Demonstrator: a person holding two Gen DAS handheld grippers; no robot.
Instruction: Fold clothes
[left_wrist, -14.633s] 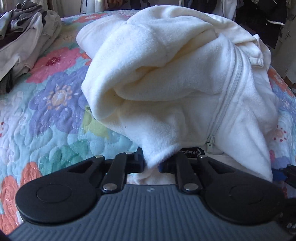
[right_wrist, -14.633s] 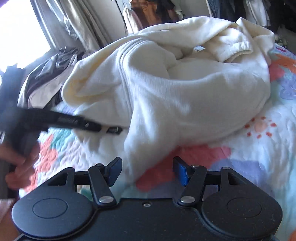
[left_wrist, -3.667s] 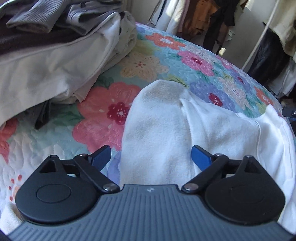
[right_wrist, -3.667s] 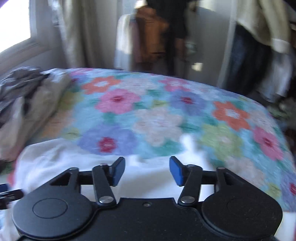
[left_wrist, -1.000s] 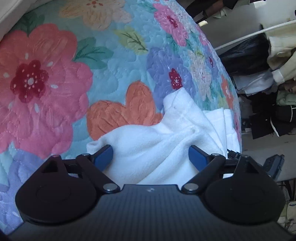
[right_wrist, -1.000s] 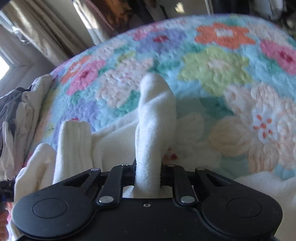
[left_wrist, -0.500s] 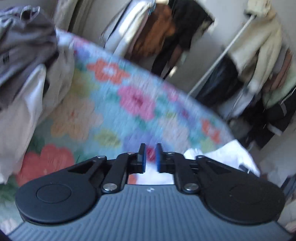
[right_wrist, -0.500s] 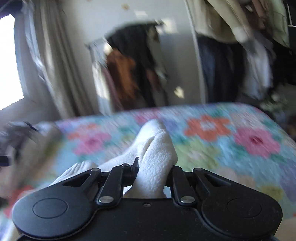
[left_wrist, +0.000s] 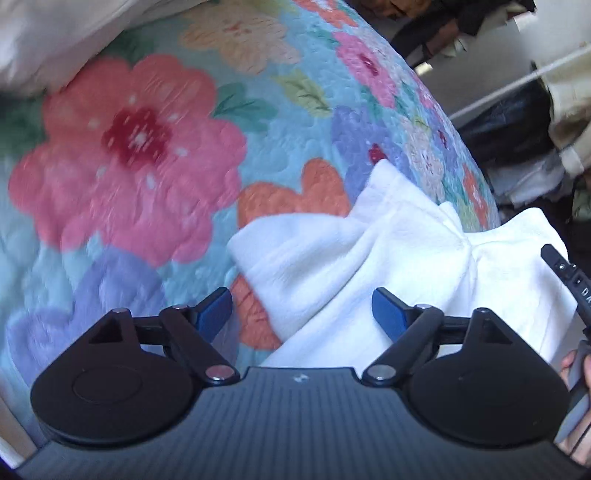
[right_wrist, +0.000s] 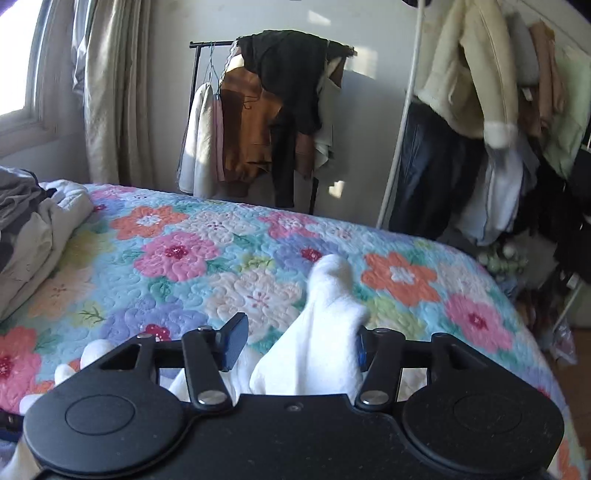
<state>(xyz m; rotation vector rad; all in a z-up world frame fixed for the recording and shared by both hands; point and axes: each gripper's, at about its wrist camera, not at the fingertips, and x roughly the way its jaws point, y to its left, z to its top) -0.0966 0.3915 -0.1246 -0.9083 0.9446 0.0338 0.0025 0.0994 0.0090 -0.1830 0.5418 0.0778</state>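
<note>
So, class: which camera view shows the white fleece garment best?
The left wrist view: the white fleece garment spreads bunched across the floral quilt, folds visible. The right wrist view shows only a raised fold between the open right gripper.

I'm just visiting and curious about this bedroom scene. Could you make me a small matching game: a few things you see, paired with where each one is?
Things:
1. white fleece garment
2. brown jacket
3. rumpled clothes pile
4. cream coat

Places:
A. hanging on the dark rack by the curtain
B. between the open left gripper's fingers
C. hanging on the white rail, far right
D. heaped at the quilt's left edge

Pairs: 1-B, 2-A, 3-D, 4-C
</note>
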